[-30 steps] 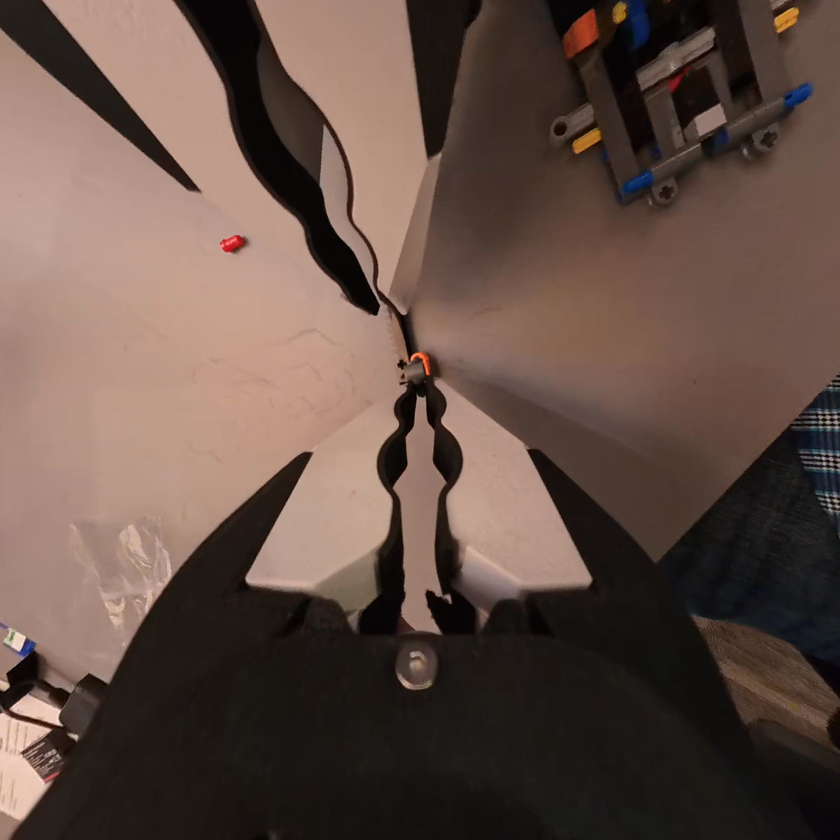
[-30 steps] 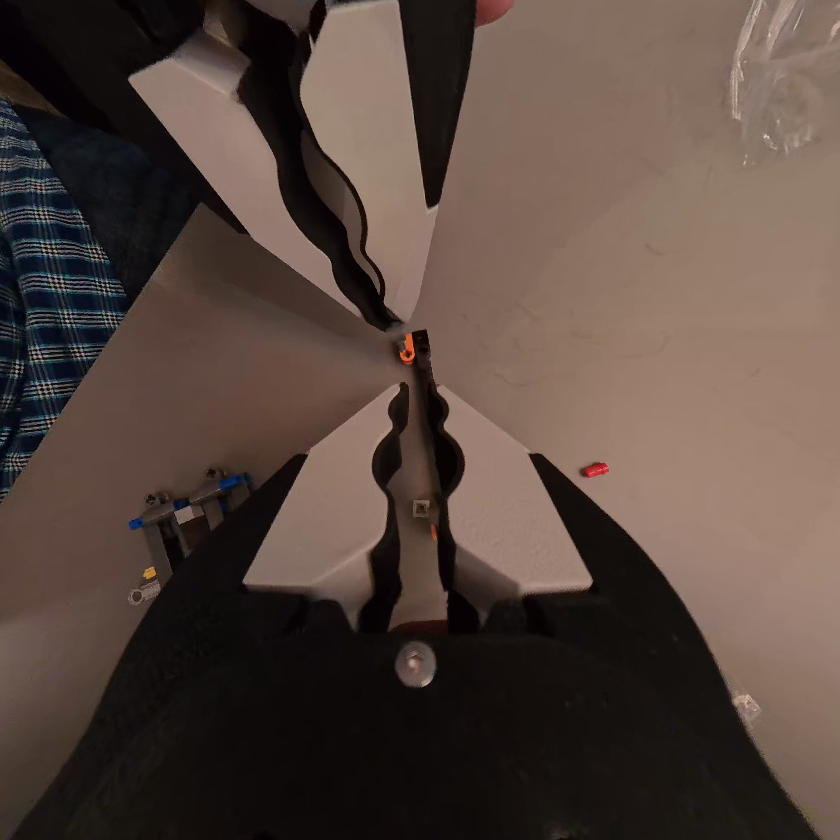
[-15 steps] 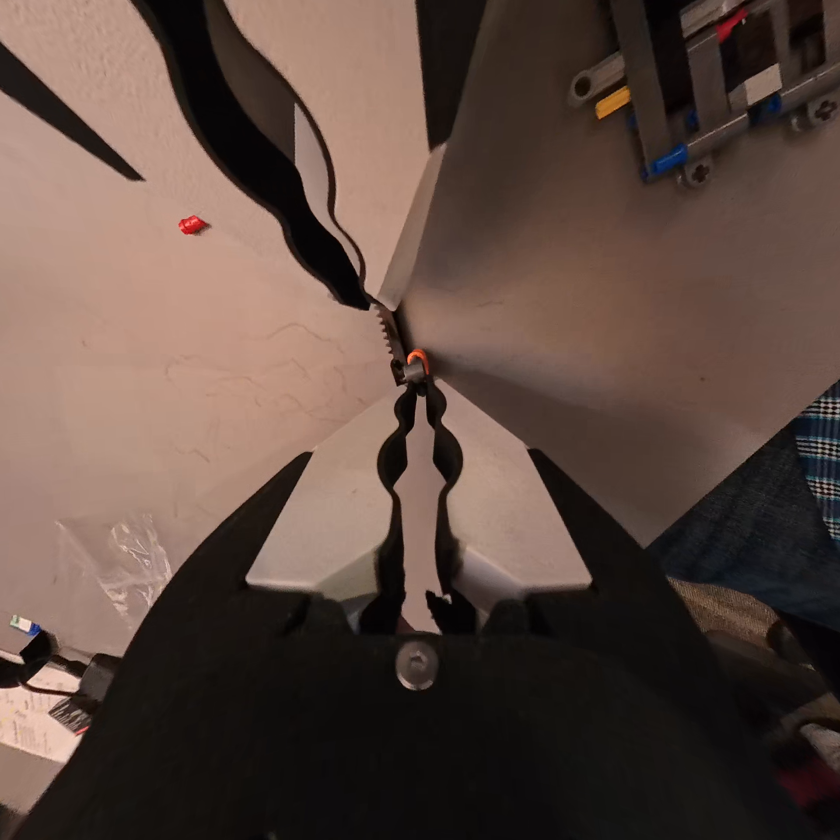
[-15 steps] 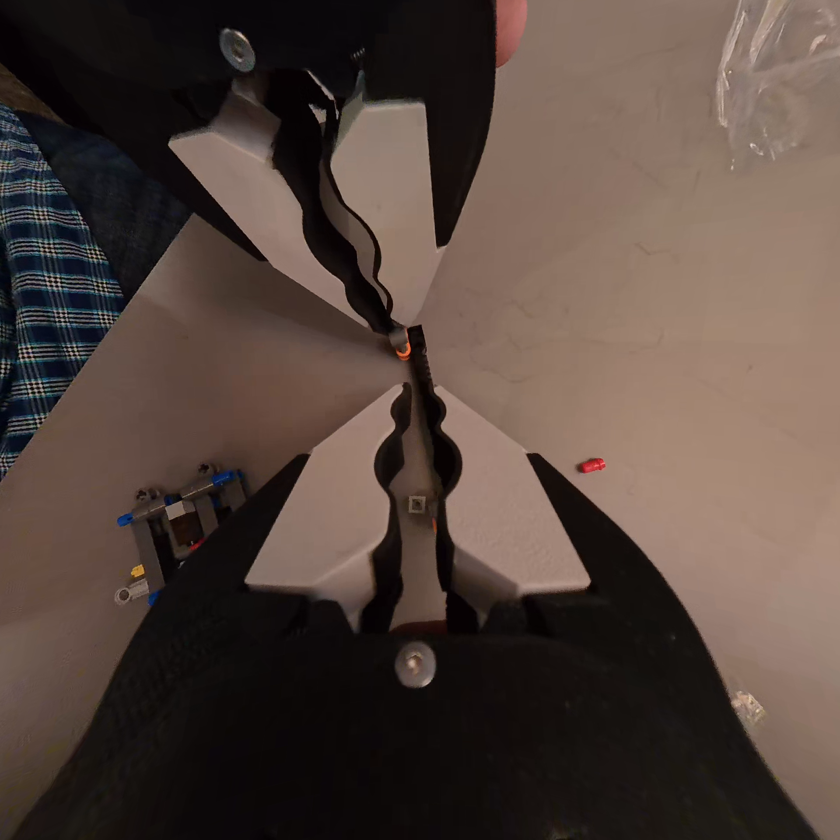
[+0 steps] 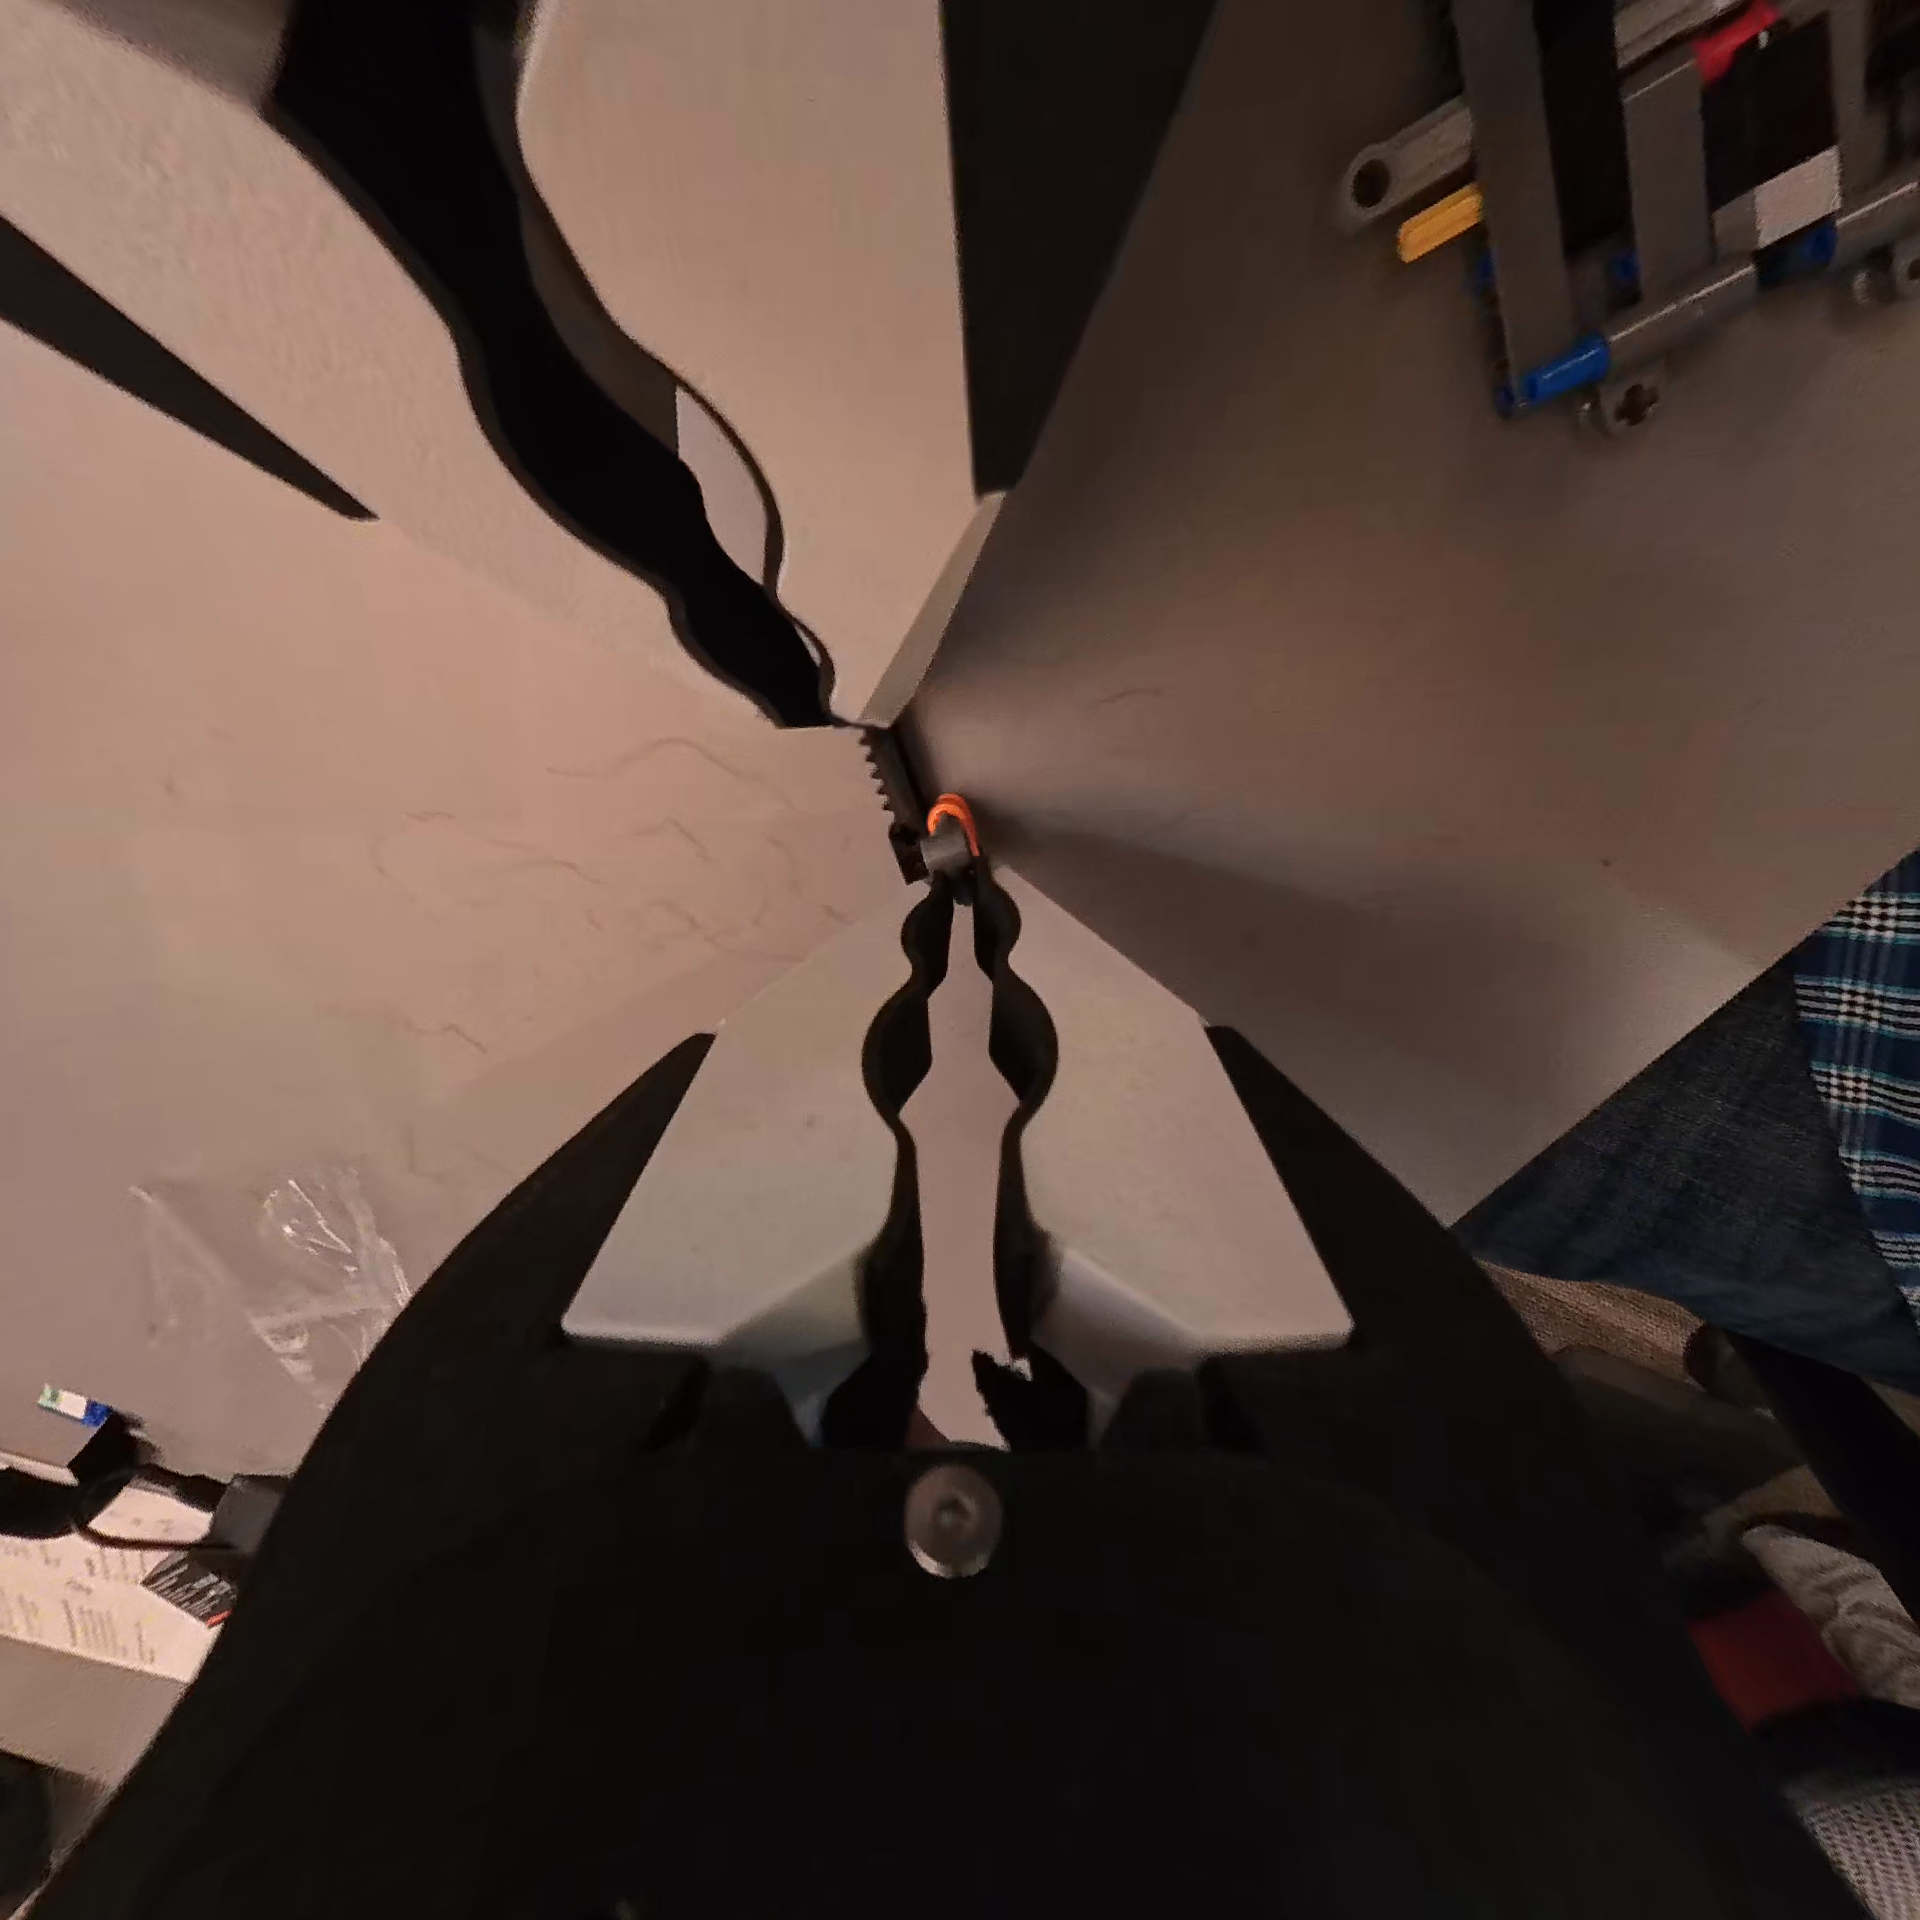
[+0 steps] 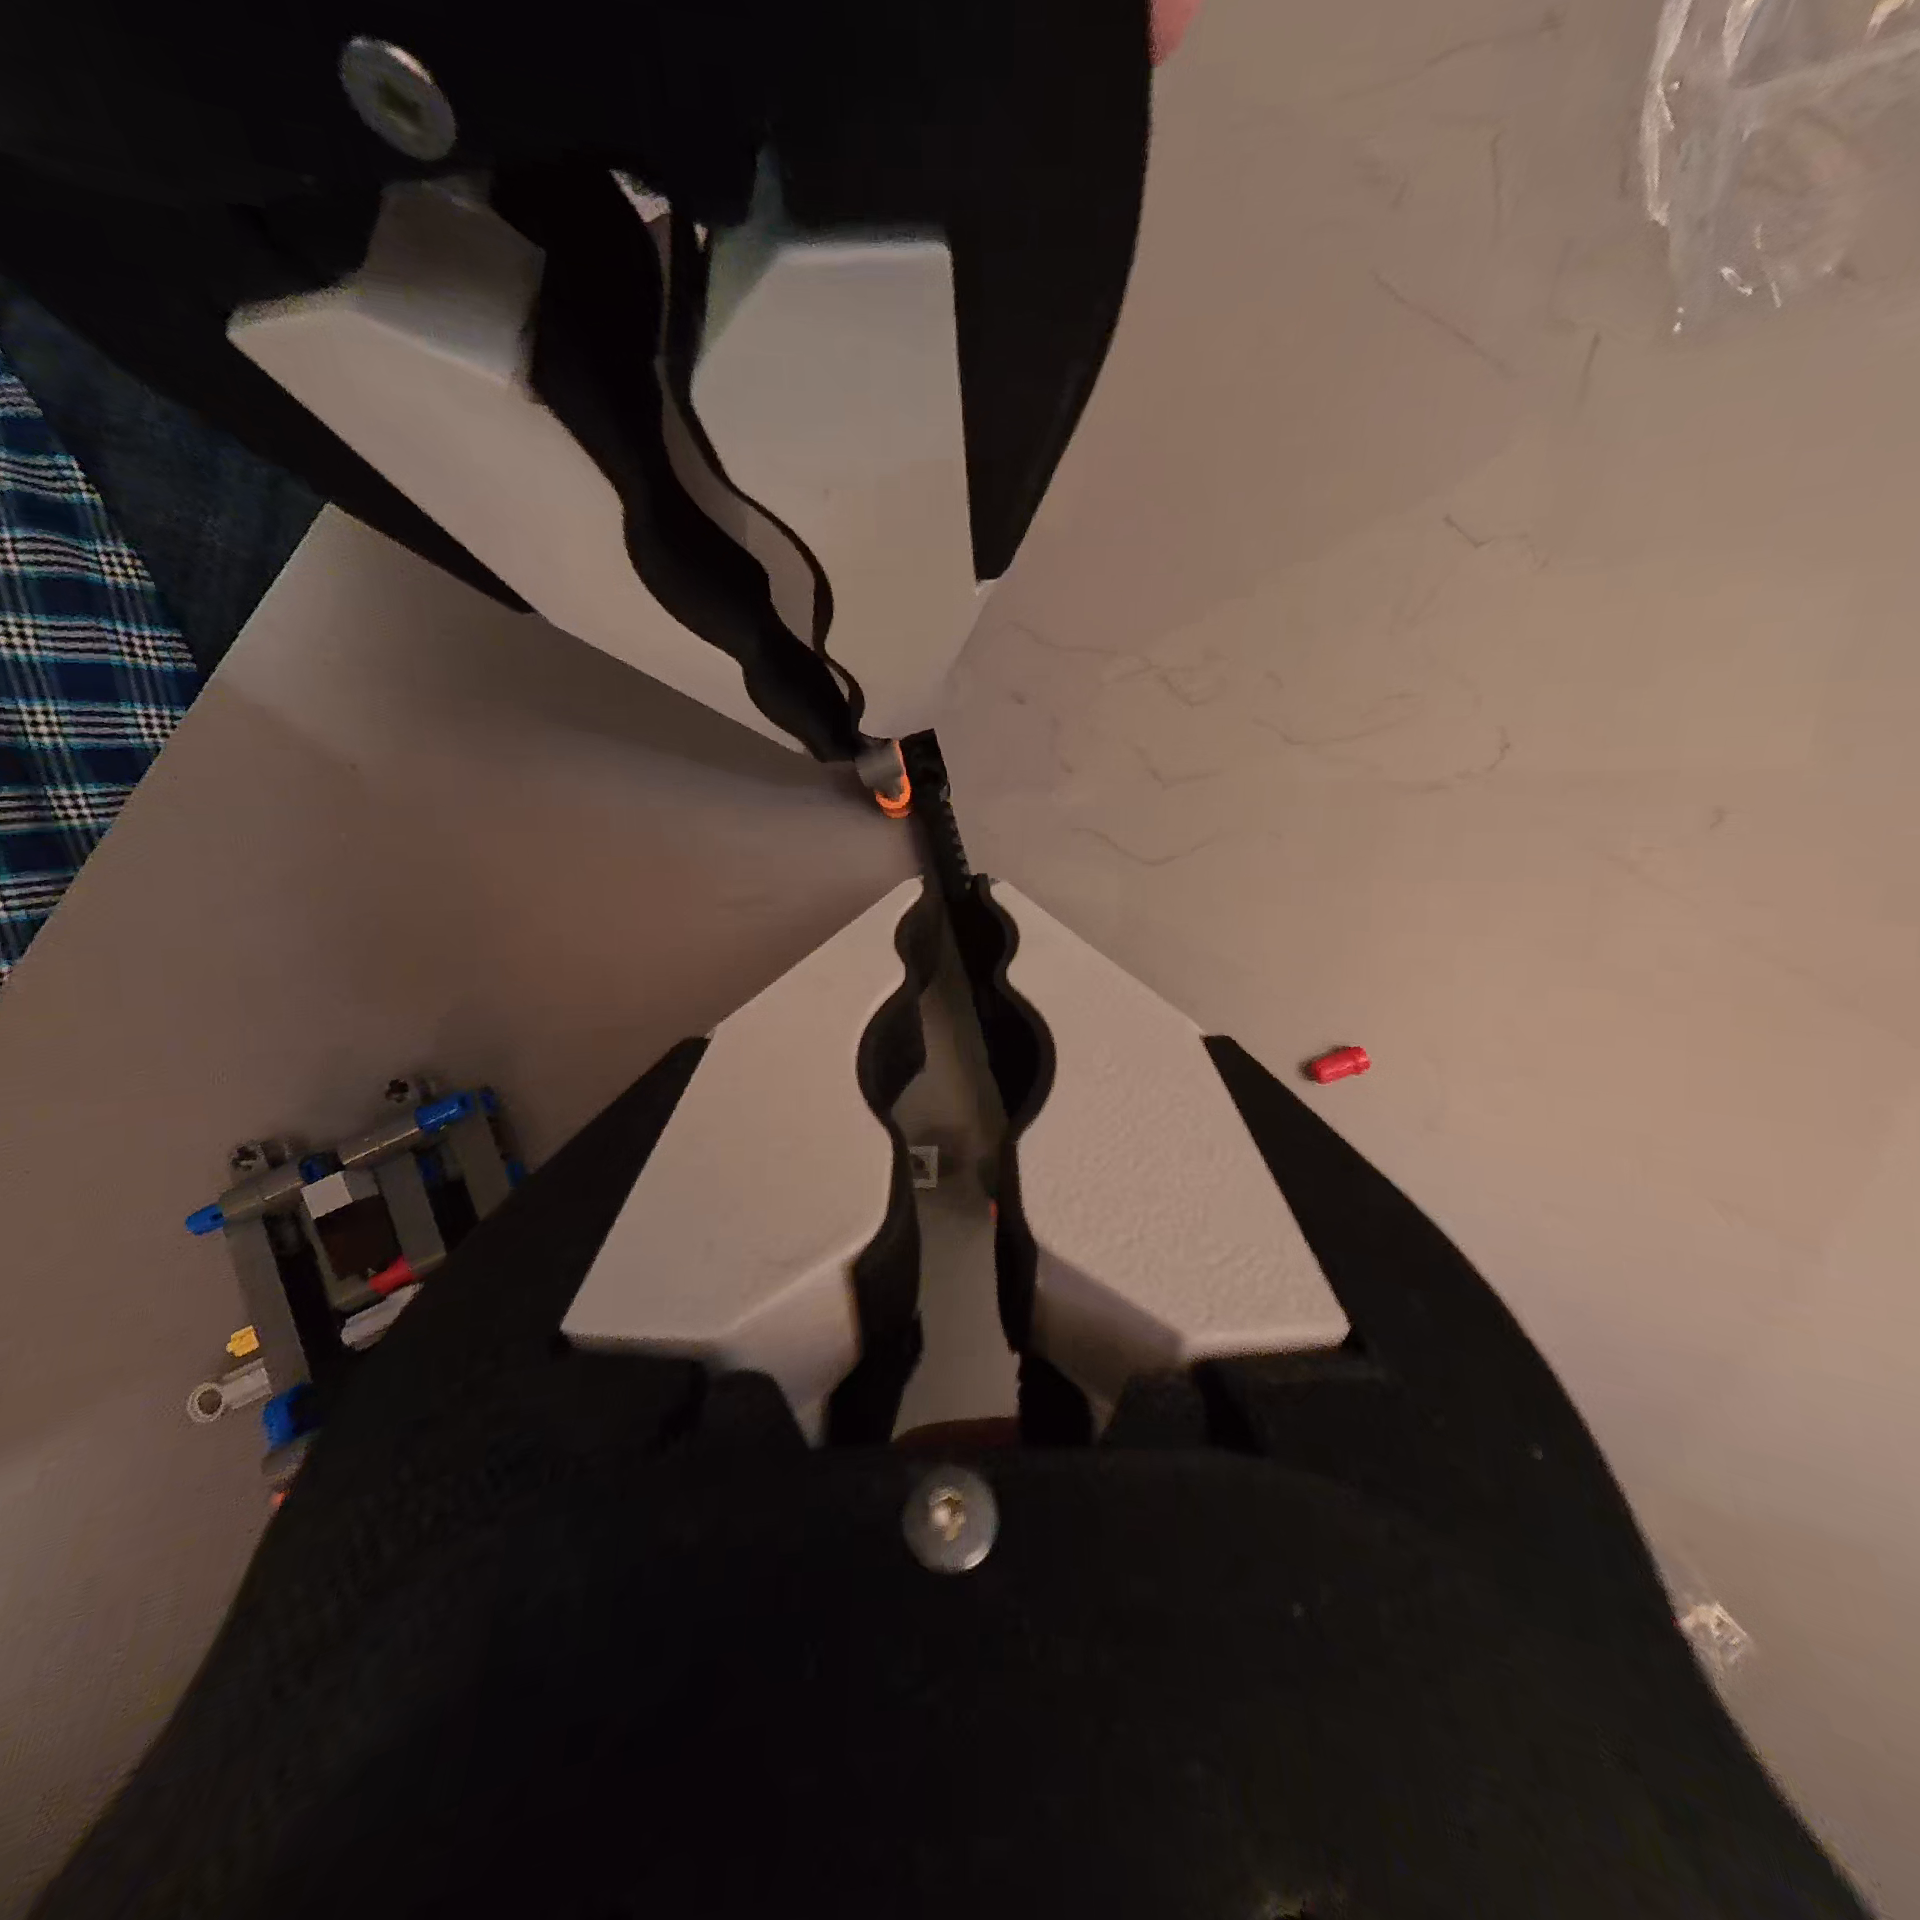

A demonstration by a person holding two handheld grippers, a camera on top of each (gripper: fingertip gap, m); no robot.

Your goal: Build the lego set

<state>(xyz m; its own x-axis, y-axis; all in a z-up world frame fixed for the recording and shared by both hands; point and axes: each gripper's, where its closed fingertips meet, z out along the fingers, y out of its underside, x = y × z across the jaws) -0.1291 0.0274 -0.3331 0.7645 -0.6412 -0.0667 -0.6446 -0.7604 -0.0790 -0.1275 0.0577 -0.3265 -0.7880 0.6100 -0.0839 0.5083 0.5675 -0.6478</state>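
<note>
My left gripper (image 5: 958,891) is shut on a small grey and orange connector (image 5: 948,840), held above the table. My right gripper (image 6: 954,883) is shut on a black toothed rack piece (image 6: 943,821). The two grippers meet tip to tip, and the connector (image 6: 886,774) touches the far end of the rack (image 5: 889,788). The partly built grey lego frame (image 5: 1621,197) with blue and yellow pins lies on the table (image 5: 1351,675) at the top right of the left wrist view and at the lower left of the right wrist view (image 6: 343,1236).
A small red piece (image 6: 1338,1064) lies on the table right of my right gripper. A clear plastic bag (image 5: 281,1278) lies at the table's side and also shows in the right wrist view (image 6: 1787,156). A person's plaid sleeve (image 6: 73,644) is beyond the table edge. A tiny clear piece (image 6: 1709,1626) lies nearby. The tips of both grippers are at nearly the same place.
The two grippers have closed in on each other. The connector now sits against the rack's end, and more of the rack's teeth show in the left wrist view.
</note>
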